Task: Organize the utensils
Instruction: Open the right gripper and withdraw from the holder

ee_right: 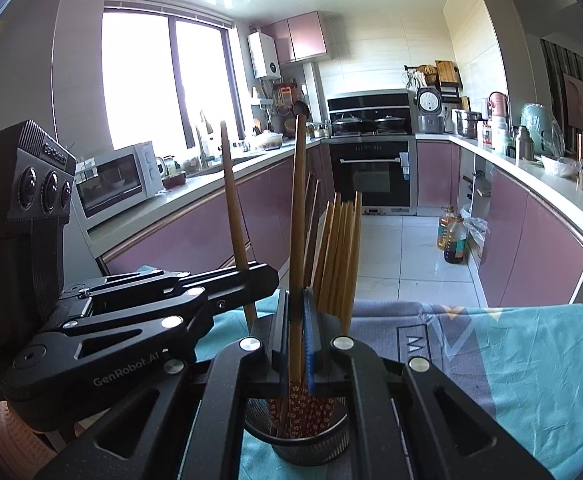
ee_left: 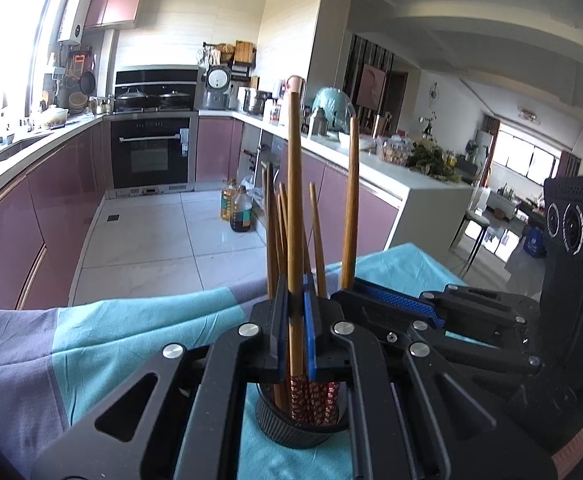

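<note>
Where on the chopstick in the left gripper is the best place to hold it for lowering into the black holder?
Mid-shaft, from the side, as the left gripper does now: its pads close across the upright chopstick, just above the patterned end that already sits inside the black holder. The stick is long, thin and near vertical, so a sideways pinch probably keeps it aligned while leaving the holder's mouth clear.

My left gripper (ee_left: pixel 296 312) is closed on one long wooden chopstick (ee_left: pixel 294 184) that stands upright. Below it, a dark round holder (ee_left: pixel 291 426) on the teal-and-grey cloth (ee_left: pixel 103 332) contains more chopsticks (ee_left: pixel 277 236). My right gripper (ee_left: pixel 375 292) pinches another chopstick (ee_left: pixel 350 200).
</note>
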### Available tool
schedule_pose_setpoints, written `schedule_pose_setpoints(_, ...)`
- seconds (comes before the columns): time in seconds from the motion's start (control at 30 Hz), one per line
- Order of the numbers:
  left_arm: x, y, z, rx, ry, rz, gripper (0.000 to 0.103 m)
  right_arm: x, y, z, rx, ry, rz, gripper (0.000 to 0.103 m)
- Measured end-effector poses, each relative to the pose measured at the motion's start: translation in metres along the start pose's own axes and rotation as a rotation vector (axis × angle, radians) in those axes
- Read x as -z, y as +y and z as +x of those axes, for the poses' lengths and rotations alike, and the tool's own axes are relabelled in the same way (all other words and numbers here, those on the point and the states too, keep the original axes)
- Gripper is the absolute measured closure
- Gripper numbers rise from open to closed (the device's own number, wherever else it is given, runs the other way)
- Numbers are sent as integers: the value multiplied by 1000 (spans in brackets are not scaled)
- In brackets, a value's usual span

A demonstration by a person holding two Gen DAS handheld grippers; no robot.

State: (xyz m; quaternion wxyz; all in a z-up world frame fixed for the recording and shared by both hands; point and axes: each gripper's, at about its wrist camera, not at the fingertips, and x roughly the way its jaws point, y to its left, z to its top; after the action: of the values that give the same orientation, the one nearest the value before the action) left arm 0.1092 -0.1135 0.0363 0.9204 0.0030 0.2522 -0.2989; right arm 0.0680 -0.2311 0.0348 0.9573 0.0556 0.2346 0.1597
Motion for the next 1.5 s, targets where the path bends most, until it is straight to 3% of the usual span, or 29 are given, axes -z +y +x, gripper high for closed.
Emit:
schedule_pose_setpoints(0.23,9,8,9,-16,59,11,96,9,-1,4,-8,31,5,97)
schedule_pose_setpoints(0.8,12,11,21,-33,113,16,95,16,-12,4,-21,50,55,95)
schedule_pose_setpoints(1.03,15,14,22,-26,116,12,88,20,-16,3,-22,60,72,94)
schedule_pose_setpoints(1.17,20,15,15,-46,101,3,77,23,-16,2,-22,61,70,92)
schedule_pose_setpoints(1.5,40,25,-31,-128,32,-21,44,28,-14,-12,-12,43,63,61)
